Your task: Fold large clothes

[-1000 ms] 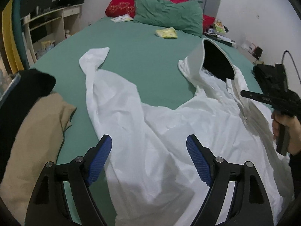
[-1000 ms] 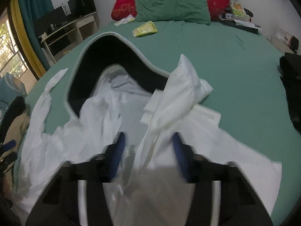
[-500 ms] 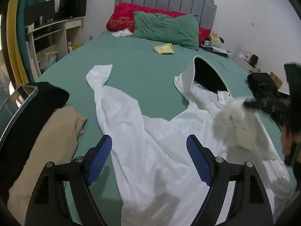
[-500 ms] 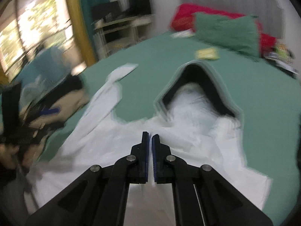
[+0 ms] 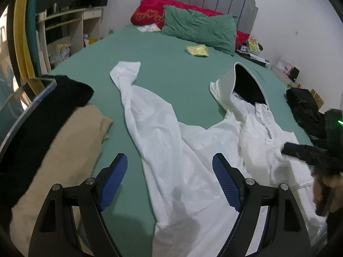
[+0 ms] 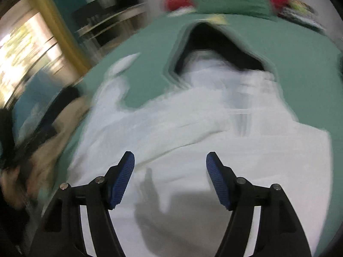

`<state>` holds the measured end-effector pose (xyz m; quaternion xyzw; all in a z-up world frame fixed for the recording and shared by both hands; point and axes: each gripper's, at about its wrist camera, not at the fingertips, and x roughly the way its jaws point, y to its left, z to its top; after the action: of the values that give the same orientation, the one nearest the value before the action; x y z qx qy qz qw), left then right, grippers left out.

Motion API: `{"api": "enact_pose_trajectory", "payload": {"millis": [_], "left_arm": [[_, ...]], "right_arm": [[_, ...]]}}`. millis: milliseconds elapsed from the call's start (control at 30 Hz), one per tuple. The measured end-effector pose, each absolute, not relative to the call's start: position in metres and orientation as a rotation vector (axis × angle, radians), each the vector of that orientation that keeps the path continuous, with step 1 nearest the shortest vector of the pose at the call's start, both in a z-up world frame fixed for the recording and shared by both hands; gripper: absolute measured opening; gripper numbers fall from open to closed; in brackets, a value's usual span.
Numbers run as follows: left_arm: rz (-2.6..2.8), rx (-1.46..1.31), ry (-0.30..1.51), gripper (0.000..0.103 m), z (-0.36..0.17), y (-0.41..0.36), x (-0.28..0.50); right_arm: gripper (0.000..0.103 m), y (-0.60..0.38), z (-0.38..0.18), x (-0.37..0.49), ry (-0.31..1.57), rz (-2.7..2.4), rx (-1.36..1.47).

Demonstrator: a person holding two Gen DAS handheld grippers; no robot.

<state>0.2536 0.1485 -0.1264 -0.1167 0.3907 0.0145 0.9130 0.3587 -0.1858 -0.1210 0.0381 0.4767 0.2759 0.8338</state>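
A large white hooded garment (image 5: pixel 184 150) lies spread and rumpled on the green bed (image 5: pixel 171 72). Its dark-lined hood (image 5: pixel 246 85) stands up at the far right and one sleeve (image 5: pixel 126 72) stretches to the far left. My left gripper (image 5: pixel 169 177) is open and empty above the garment's near left part. My right gripper (image 6: pixel 170 171) is open and empty above the garment's body (image 6: pixel 193 139), with the hood (image 6: pixel 214 42) beyond it; this view is blurred. The right gripper also shows at the right edge of the left wrist view (image 5: pixel 300 150).
A tan garment (image 5: pixel 60 150) and a black garment (image 5: pixel 53 102) lie at the bed's left edge. Green (image 5: pixel 199 30) and red (image 5: pixel 150 12) pillows and a yellow packet (image 5: pixel 197 50) lie at the headboard. A black bag (image 5: pixel 304 107) sits at the right edge. Shelves (image 5: pixel 64 21) stand at left.
My right gripper has opened from shut and let go of the white fabric it had lifted, which has dropped flat. The left gripper stayed open and drew back slightly.
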Motion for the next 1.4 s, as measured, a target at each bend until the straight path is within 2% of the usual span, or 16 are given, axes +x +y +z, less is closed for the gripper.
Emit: {"api": "enact_pose_trajectory", "payload": {"millis": [100, 267, 300, 333, 367, 533, 600, 700, 767, 800, 833, 867, 1100, 1400], "left_arm": [[0.018, -0.243, 0.810, 0.084, -0.128, 0.146, 0.254], [0.025, -0.243, 0.834, 0.084, -0.130, 0.146, 0.257], [0.027, -0.247, 0.838, 0.084, -0.131, 0.148, 0.258], [0.034, -0.250, 0.840, 0.084, -0.131, 0.150, 0.258], [0.038, -0.252, 0.842, 0.084, -0.132, 0.153, 0.258], [0.078, -0.281, 0.841, 0.084, -0.132, 0.170, 0.255], [0.107, -0.273, 0.829, 0.084, -0.130, 0.176, 0.252], [0.140, -0.257, 0.814, 0.084, -0.127, 0.185, 0.251], [0.155, -0.270, 0.816, 0.084, -0.127, 0.192, 0.253], [0.157, -0.277, 0.814, 0.084, -0.127, 0.195, 0.253], [0.167, -0.276, 0.808, 0.084, -0.128, 0.197, 0.255], [0.181, -0.271, 0.812, 0.084, -0.130, 0.199, 0.257], [0.120, -0.309, 0.843, 0.084, -0.149, 0.199, 0.291], [0.147, -0.228, 0.877, 0.084, -0.165, 0.180, 0.337]], "right_arm": [[0.070, -0.200, -0.136, 0.393, 1.046, 0.559, 0.236], [0.067, -0.170, -0.154, 0.424, 1.096, 0.615, 0.267], [0.044, -0.163, -0.157, 0.425, 1.101, 0.638, 0.274], [0.013, -0.154, -0.162, 0.425, 1.111, 0.650, 0.262], [0.003, -0.146, -0.161, 0.425, 1.119, 0.654, 0.240], [0.003, -0.091, -0.102, 0.386, 0.916, 0.788, 0.065], [0.004, -0.058, -0.081, 0.361, 0.854, 0.894, -0.028], [0.007, -0.019, -0.086, 0.337, 0.911, 1.021, -0.103], [0.020, -0.003, -0.100, 0.323, 0.973, 1.097, -0.124], [0.044, 0.003, -0.111, 0.316, 0.999, 1.103, -0.139], [0.074, 0.006, -0.120, 0.307, 1.015, 1.091, -0.164], [0.079, 0.004, -0.124, 0.301, 1.017, 1.089, -0.174], [0.081, -0.075, -0.123, 0.281, 0.987, 0.973, -0.154], [0.081, -0.278, -0.142, 0.370, 1.001, 0.288, -0.174]]}}
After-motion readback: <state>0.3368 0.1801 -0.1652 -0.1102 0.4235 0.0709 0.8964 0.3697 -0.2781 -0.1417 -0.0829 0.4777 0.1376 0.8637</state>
